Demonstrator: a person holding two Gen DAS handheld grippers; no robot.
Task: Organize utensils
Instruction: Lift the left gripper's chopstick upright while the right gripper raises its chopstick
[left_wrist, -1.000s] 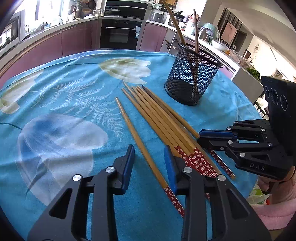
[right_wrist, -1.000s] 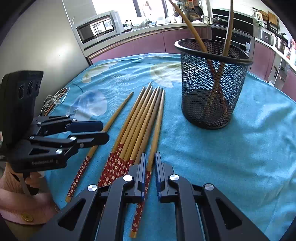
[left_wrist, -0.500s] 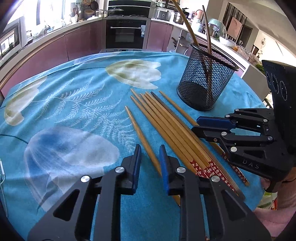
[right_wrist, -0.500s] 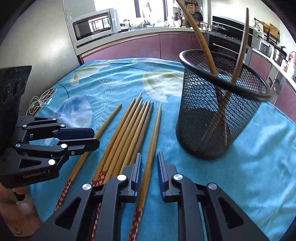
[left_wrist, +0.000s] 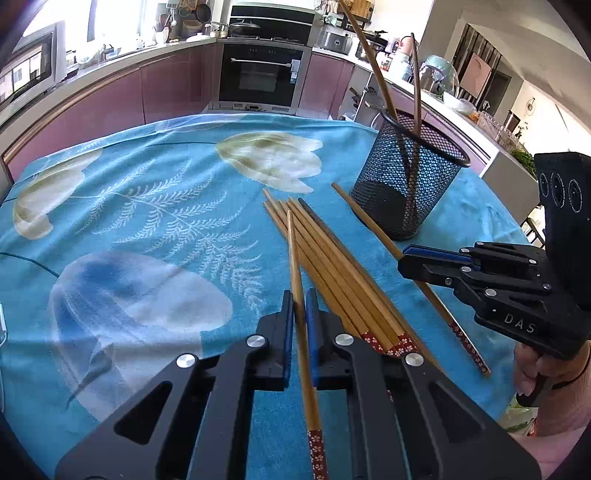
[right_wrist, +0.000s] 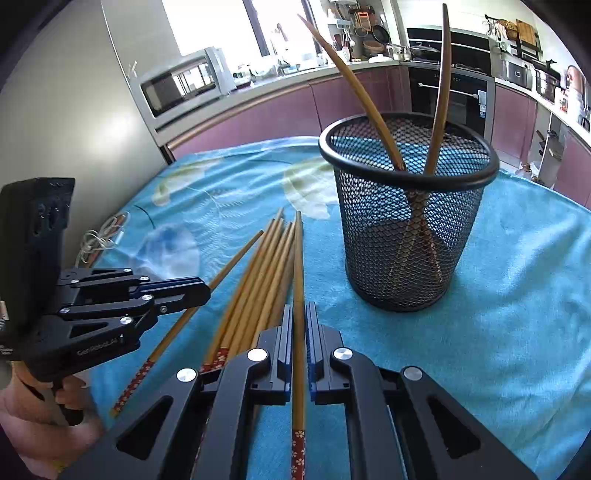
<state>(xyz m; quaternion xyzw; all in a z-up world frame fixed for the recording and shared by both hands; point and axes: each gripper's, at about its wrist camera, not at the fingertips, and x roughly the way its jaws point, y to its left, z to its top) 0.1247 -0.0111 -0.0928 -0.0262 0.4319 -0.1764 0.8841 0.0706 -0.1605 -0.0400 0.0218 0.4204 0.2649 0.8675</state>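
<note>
Both grippers have just closed, each tilted downward: left gripper (left_wrist: 300, 308) clamps one bamboo chopstick (left_wrist: 295, 266), right gripper (right_wrist: 299, 321) another (right_wrist: 298, 273), beside the black mesh cup (right_wrist: 402, 236).

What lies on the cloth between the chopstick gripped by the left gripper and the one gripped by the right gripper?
The loose bundle of chopsticks lies between the left gripper and right gripper's sticks, on the blue tablecloth; both wrist views show it.

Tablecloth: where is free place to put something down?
The tablecloth is bare left of the chopstick bundle, over the leaf print, and right of the mesh holder. Between bundle and holder it is crowded: both claws, each gripping one chopstick.
</note>
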